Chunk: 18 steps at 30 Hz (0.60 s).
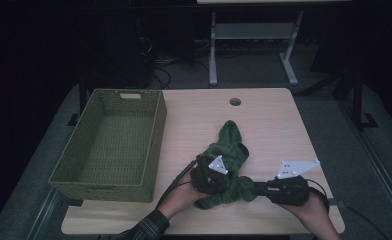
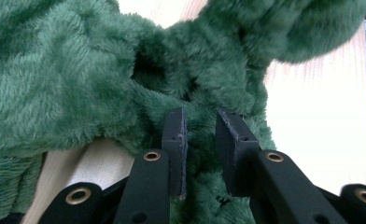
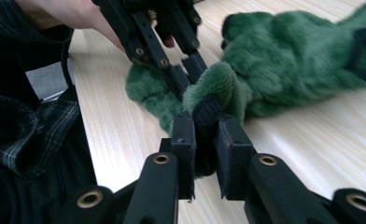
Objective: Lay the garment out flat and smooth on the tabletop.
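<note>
One green fleece garment [image 1: 227,160] on my table [image 1: 274,120], lying near the front edge, between my two grippers and touching both. My left gripper [image 1: 215,181] sits on its near-left part; in the left gripper view the jaws stand a narrow gap apart with a ridge of the fleece [image 2: 201,135] squeezed between the pads, so it has hold of the cloth. My right gripper [image 1: 258,189] comes in level from the right, jaws pointing left at the garment's lower right end; in the right gripper view the jaws are nearly closed on a dark cuff edge with a fold of fleece [image 3: 209,105] bunched just past the tips, that end lifted slightly off the wood. Rest of the garment trails away across the table toward the far side, its hood-like end pointing at the round hole [image 1: 235,102] in the tabletop. My left hand [image 1: 181,197] comes up from the bottom edge in a plaid sleeve [image 1: 146,227], wrist angled right; my right hand [image 1: 311,210] wraps the gripper body from below. Count: one garment, two grippers, one woven green basket [image 1: 154,150] left of the garment, well apart from it, nothing visible inside.
</note>
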Motion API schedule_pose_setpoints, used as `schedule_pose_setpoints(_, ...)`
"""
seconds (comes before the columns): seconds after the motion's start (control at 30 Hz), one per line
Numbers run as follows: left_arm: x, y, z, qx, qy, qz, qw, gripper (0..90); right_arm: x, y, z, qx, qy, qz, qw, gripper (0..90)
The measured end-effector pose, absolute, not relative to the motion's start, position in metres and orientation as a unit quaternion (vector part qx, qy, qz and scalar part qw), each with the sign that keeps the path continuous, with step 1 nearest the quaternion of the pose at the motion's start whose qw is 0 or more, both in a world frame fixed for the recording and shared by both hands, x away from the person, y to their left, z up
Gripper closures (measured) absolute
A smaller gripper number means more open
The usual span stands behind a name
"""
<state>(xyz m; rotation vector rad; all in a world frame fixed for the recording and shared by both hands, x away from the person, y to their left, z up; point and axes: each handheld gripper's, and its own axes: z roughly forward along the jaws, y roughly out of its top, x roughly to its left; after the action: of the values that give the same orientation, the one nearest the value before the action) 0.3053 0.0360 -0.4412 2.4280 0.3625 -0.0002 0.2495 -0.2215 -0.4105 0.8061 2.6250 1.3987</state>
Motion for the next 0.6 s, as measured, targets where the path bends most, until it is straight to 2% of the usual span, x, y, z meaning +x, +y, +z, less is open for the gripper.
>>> schedule_pose_setpoints(0.27,0.304,0.044,-0.434,0.926,0.144,0.005,0.348,72.1,0.267,-0.189,-0.416,0.239,0.866,0.439,0.017,73.9)
schedule_pose_setpoints(0.6,0.302,0.072,-0.418,0.917,0.169,0.023,0.360,69.3,0.281,-0.168,-0.422,0.228,0.867,0.443,-0.008,62.9)
